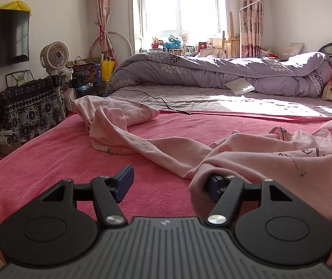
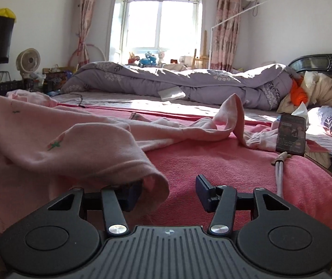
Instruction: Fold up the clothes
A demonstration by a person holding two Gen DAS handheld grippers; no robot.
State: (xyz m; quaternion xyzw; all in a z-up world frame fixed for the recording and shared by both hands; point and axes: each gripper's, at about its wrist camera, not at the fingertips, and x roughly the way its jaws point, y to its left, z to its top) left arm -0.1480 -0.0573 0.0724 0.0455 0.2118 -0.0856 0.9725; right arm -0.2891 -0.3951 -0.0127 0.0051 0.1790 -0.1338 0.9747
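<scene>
A pale pink garment with strawberry prints [image 1: 270,160] lies crumpled across the pink blanket [image 1: 56,162], one sleeve trailing to the far left. My left gripper [image 1: 169,183] is open low over the blanket; its right finger touches the garment's hem, and nothing sits between the pads. In the right wrist view the same pink garment [image 2: 56,144] spreads over the left half of the pink blanket [image 2: 224,162]. My right gripper [image 2: 168,191] is open; a fold of the hem drapes over its left finger, and the gap between the pads holds only blanket.
A dark phone [image 2: 291,133] leans upright on the bed at right, with a white cable [image 2: 278,169] beside it. A rolled purple duvet [image 1: 212,72] lies across the far side. A black cord [image 1: 163,102] crosses the sheet. A fan [image 1: 54,55] and clutter stand at left.
</scene>
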